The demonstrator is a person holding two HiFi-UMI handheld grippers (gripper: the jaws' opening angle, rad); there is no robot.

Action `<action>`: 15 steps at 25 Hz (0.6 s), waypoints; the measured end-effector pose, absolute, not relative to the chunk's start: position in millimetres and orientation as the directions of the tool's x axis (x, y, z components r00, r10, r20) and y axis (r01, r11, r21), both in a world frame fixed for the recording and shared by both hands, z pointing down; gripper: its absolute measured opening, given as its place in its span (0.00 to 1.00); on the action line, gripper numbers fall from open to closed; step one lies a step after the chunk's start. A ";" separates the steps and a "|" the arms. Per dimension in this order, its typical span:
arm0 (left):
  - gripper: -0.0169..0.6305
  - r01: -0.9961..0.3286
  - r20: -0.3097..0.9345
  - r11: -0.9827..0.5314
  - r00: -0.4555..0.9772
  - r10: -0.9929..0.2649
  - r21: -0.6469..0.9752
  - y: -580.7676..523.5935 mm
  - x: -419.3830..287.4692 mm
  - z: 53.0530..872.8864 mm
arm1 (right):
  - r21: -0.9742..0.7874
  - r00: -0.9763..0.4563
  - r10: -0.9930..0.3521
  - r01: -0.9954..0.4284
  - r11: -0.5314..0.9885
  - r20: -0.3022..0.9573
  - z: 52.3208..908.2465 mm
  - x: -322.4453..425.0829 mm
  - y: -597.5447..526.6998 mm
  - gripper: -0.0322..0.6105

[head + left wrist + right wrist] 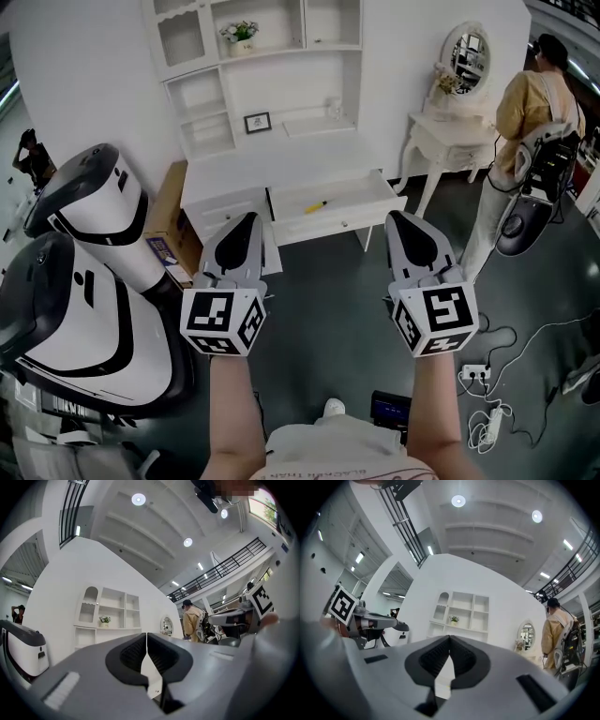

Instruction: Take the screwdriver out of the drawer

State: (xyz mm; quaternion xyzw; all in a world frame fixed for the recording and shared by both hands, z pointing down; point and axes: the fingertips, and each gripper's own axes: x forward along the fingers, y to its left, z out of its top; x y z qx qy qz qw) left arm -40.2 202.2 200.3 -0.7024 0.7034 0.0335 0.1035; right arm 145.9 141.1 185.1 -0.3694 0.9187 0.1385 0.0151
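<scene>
White desk (272,155) at twelve o'clock, its open drawer (361,192) is showing a yellow screwdriver (316,206); I'm holding the grey left gripper (246,220) and right gripper (398,217) closed, empty.

The head view shows the screwdriver (316,206) only as a small yellow streak in the open drawer (361,199); handle and tip cannot be told apart. The left gripper (247,218) covers part of the desk (281,155) front. The forearms (234,412) and the white-and-black machine (84,328) are cut by picture edges. In its own view each gripper's grey body, the right gripper (449,639) included, hides the drawer.
</scene>
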 end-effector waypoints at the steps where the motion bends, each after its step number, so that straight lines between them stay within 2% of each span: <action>1: 0.02 -0.996 -0.192 0.017 0.001 -0.981 -0.090 195.7 -41.1 202.1 | 0.246 -0.730 -0.671 -0.679 0.692 -0.128 185.1 144.8 134.0 0.06; 5: 0.02 -0.998 -0.185 0.024 -0.013 -0.983 -0.057 172.2 -45.0 209.0 | 0.258 -0.735 -0.667 -0.672 0.695 -0.119 187.7 140.8 109.6 0.06; 15: 0.02 -0.995 -0.169 0.035 -0.018 -0.986 -0.094 118.8 -54.5 219.5 | 0.254 -0.715 -0.693 -0.689 0.679 -0.086 208.5 133.8 55.1 0.06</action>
